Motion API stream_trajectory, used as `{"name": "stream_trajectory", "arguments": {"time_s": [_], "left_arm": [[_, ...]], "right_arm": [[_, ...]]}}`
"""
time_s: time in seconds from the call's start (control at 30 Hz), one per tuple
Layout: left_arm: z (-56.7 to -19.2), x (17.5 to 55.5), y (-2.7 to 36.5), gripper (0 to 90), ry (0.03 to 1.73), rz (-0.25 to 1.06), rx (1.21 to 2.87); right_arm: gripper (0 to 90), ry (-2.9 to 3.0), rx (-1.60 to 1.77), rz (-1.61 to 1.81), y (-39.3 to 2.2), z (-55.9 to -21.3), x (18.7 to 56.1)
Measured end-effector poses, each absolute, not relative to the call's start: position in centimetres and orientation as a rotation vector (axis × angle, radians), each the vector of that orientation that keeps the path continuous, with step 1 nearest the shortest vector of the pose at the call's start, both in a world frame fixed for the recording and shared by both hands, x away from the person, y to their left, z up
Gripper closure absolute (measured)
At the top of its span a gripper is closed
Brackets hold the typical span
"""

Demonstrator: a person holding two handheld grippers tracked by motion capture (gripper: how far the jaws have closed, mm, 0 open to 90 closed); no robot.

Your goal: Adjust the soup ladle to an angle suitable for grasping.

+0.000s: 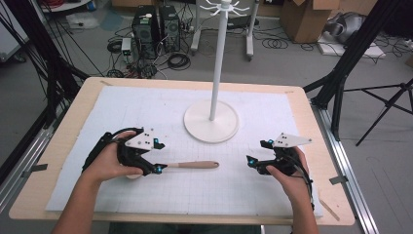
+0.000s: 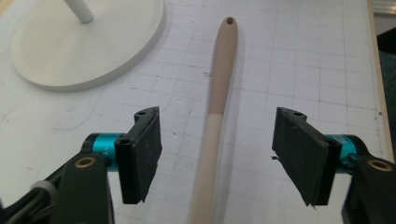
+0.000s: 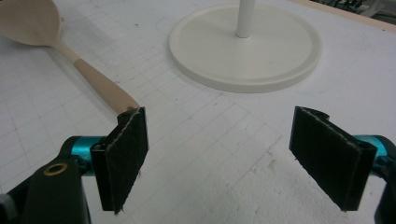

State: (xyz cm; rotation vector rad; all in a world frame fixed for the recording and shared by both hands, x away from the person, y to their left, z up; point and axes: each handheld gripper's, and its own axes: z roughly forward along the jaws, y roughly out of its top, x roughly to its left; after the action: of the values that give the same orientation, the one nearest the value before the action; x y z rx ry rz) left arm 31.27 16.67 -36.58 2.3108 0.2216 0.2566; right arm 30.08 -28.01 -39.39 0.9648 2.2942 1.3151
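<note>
A wooden spoon (image 1: 197,165) lies flat on the white grid mat (image 1: 146,107), its handle pointing right. In the high view my left hand hides the bowl. My left gripper (image 1: 160,156) is over the handle. Its jaws stand wide apart in the left gripper view (image 2: 217,116), and the spoon (image 2: 219,79) runs between them without touching either pad. At the right of the mat my right gripper (image 1: 258,152) is open on nothing (image 3: 219,121). The handle end of the spoon (image 3: 98,81) lies just beyond its left pad.
A white hanging stand (image 1: 211,122) with a round base, a tall pole and hooks on top stands at the mat's middle back, also seen as a base (image 2: 84,46) (image 3: 245,51). The wooden table (image 1: 68,126) borders the mat. Computers, cables and boxes sit on the floor behind.
</note>
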Motion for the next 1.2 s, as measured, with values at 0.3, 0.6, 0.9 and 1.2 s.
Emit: {"name": "stream_trajectory", "arguments": {"time_s": [0.3,0.6,0.9,1.2], "left_arm": [[-37.4,29.9,20.2,28.4,0.321,0.315,2.148],[-36.4,28.8,22.8,24.8,0.393,0.369,2.02],[-36.3,28.8,23.0,24.2,0.386,0.355,2.017],[-36.8,29.3,22.8,23.8,0.395,0.379,1.996]], "right_arm": [[18.7,2.295,0.964,1.313,-28.0,-39.5,30.1],[18.7,2.285,0.97,1.324,-28.2,-39.4,30.2],[18.7,2.276,0.968,1.334,-28.3,-39.4,30.3],[18.7,2.28,0.977,1.33,-28.4,-39.4,30.4]]}}
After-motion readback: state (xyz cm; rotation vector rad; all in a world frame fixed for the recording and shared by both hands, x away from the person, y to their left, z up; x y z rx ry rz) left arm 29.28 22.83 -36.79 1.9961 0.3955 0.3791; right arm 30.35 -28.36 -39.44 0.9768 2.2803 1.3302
